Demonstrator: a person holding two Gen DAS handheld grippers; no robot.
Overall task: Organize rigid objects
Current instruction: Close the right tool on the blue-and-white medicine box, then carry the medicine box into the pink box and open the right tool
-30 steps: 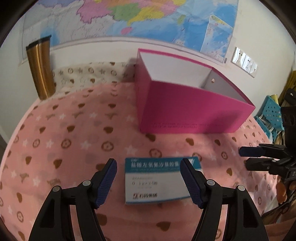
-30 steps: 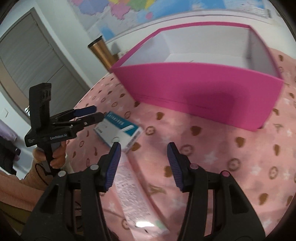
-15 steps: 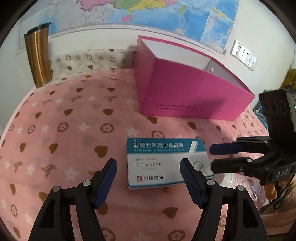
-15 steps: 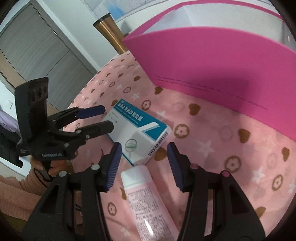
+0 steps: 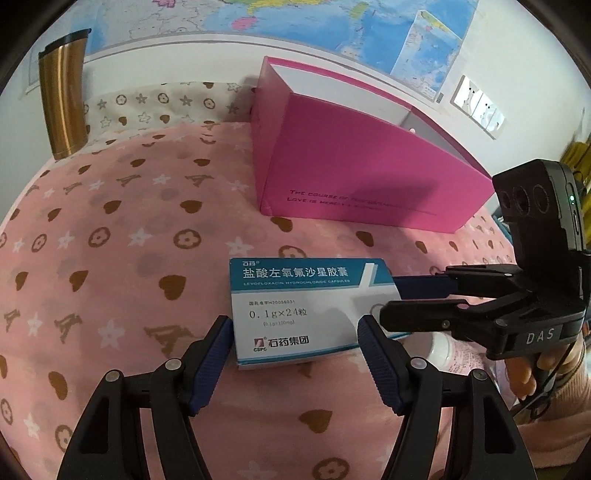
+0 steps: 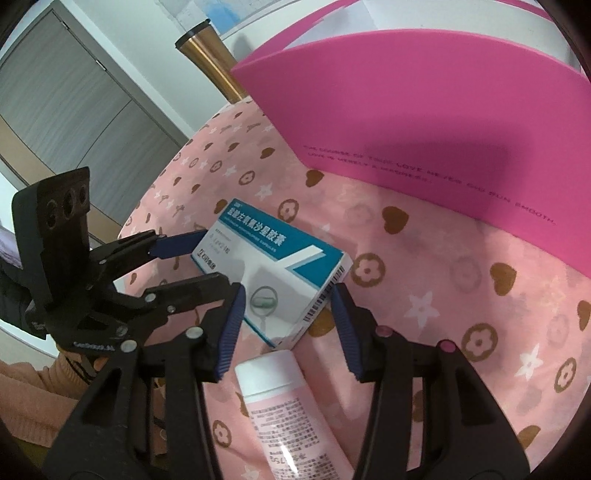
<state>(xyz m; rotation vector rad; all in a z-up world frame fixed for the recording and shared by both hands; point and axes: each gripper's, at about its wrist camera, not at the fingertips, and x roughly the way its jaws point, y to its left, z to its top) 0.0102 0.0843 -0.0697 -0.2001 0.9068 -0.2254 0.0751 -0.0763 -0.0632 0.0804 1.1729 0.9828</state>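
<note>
Both wrist cameras look steeply down along their own fingers, close above the pink tablecloth [image 5: 110,229]. The left view faces the far wall, the right view faces left and far. Both share the medicine box [image 5: 295,306] [image 6: 273,273] and pink box [image 5: 354,173] [image 6: 443,110], and each sees the other gripper.

A room in a home, maybe a bedroom or a study corner

We see a soft pink cloth [image 5: 110,258] with hearts, stars and flowers covering the surface, as people use at home. On the white wall behind hangs a big coloured map [image 5: 295,22], and beside it sits a row of white wall switches [image 5: 476,107]. A golden travel mug [image 5: 64,96] stands against the wall. In the right wrist view we notice grey wardrobe-like doors [image 6: 66,110] at the back. A pink gift box [image 5: 351,177] with English words about love, a box of medicine [image 5: 299,310] and a pink tube of cream [image 6: 291,417] are ordinary household things.
</note>
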